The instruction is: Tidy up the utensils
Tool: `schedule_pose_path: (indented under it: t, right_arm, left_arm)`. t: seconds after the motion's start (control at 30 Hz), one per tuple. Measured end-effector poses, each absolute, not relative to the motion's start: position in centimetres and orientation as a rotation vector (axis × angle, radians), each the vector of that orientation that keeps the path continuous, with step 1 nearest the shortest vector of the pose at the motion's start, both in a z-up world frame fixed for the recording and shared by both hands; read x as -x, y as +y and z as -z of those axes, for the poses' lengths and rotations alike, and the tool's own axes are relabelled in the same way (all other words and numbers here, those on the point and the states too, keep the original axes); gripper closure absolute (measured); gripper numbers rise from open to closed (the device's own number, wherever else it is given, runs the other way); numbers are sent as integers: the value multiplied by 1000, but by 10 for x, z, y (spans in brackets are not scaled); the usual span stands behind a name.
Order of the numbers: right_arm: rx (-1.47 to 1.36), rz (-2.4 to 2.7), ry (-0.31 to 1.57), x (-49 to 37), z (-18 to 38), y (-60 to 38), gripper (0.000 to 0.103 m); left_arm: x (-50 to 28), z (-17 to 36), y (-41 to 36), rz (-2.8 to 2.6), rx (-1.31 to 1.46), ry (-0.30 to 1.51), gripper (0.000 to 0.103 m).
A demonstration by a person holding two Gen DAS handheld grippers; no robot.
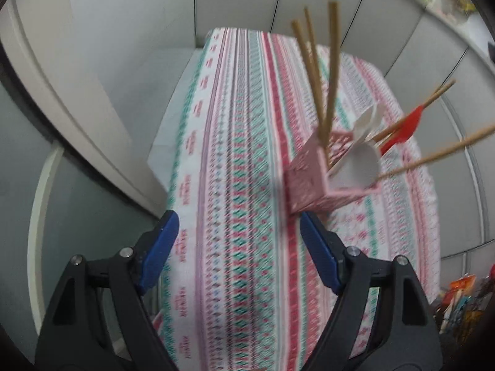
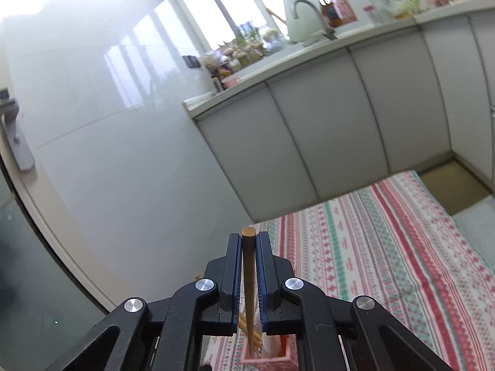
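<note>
Pink holder (image 1: 312,182) — chopsticks (image 1: 332,71), spoons, left jaws released, right jaws grasping chopstick (image 2: 249,278).

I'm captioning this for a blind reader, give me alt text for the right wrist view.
The right gripper is shut on a wooden chopstick, its blunt end pointing at the camera above a pink utensil holder. Beyond lie a striped patterned tablecloth and grey kitchen cabinets.
</note>
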State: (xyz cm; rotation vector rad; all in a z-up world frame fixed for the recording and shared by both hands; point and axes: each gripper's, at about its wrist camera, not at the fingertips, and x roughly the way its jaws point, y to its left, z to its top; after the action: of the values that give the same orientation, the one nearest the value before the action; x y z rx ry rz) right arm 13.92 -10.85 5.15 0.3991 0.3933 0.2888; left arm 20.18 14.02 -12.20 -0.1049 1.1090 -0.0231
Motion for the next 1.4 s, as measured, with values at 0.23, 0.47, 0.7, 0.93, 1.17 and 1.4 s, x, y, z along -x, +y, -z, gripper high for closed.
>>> schedule_pose_path:
  t: [0.23, 0.47, 0.7, 0.93, 1.17, 1.4]
  right_arm:
    - [-253, -285, 393, -159, -33, -61, 95]
    - [-172, -295, 450, -181, -6, -28, 95]
    - [-138, -316, 514, -198, 18, -13, 94]
    - [-186, -356, 540, -188, 8, -32, 66]
    - [-178, -298, 519, -142, -21, -75, 37]
    - [-146, -174, 562, -81, -40, -117, 18]
  left_arm:
    - [-200, 137, 140, 39, 56, 1164, 22]
    - [-202, 134, 138, 50, 54, 1158, 22]
    - [-202, 134, 135, 53, 55, 1151, 22]
    - [-195, 125, 129, 59, 44, 1128, 22]
    - [-164, 85, 106, 71, 40, 1010, 14]
    - [-103, 35, 67, 71, 5, 872, 3]
